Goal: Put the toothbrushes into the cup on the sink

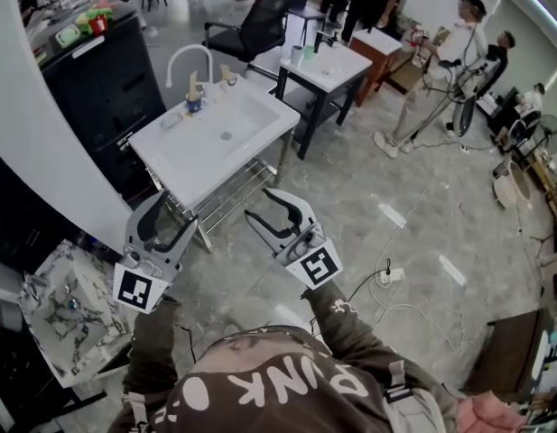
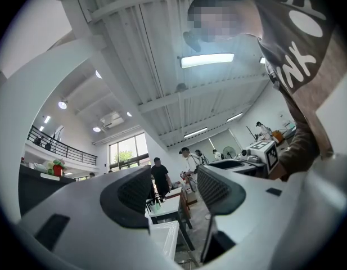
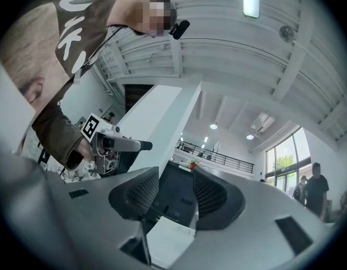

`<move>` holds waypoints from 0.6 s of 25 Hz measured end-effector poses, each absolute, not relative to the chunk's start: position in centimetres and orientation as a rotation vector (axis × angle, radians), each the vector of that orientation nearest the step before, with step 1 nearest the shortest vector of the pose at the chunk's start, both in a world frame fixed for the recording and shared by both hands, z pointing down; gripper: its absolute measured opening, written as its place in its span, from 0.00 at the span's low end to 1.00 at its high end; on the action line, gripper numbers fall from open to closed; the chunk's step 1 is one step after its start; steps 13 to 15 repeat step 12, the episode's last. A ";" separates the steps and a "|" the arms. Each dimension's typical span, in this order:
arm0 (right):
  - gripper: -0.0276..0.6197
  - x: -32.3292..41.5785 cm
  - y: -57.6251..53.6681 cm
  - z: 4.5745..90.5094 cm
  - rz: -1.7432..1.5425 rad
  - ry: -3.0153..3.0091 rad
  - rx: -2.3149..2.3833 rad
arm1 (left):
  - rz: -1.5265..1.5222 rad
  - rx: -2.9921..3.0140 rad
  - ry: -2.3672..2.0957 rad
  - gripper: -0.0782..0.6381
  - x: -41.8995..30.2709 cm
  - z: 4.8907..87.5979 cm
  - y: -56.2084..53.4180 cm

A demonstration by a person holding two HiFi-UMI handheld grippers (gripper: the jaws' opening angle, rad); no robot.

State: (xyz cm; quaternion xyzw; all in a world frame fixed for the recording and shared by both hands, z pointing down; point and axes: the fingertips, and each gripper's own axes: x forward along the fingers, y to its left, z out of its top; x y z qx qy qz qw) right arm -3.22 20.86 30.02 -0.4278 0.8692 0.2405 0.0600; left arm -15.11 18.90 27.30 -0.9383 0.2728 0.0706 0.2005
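We hold left gripper point(image 1: 174, 213) and right gripper point(image 1: 258, 203) short of the sink point(image 1: 199, 174), fingers parted, empty; its cup point(image 1: 195, 105) reads too small to judge.

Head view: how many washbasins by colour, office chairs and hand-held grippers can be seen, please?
White washbasins: 2
Marbled washbasin: 1
Black office chair: 1
Grippers: 2, left gripper and right gripper, both open and empty
Total: 6
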 end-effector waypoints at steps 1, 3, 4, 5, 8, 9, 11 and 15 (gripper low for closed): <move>0.32 -3.0 21.0 29.9 0.733 2.631 -1.296 | 0.195 -2.622 0.760 0.45 -14.9 27.3 19.0; 0.32 -2.6 21.1 29.8 0.738 2.626 -1.296 | 0.192 -2.622 0.757 0.45 -14.4 27.2 19.2; 0.31 -2.4 21.2 29.7 0.737 2.621 -1.296 | 0.192 -2.620 0.756 0.45 -14.3 27.1 19.3; 0.31 -2.2 21.3 29.5 0.736 2.616 -1.295 | 0.192 -2.618 0.755 0.45 -14.1 27.1 19.4; 0.30 -1.9 21.6 29.3 0.740 2.610 -1.291 | 0.192 -2.614 0.756 0.45 -13.8 26.9 19.5; 0.30 -1.8 21.6 29.3 0.741 2.611 -1.292 | 0.192 -2.614 0.756 0.45 -13.8 26.9 19.6; 0.30 -1.6 21.7 29.4 0.743 2.612 -1.294 | 0.192 -2.614 0.756 0.45 -13.7 26.9 19.7; 0.30 -1.6 21.8 29.4 0.744 2.612 -1.295 | 0.193 -2.614 0.756 0.45 -13.6 26.9 19.7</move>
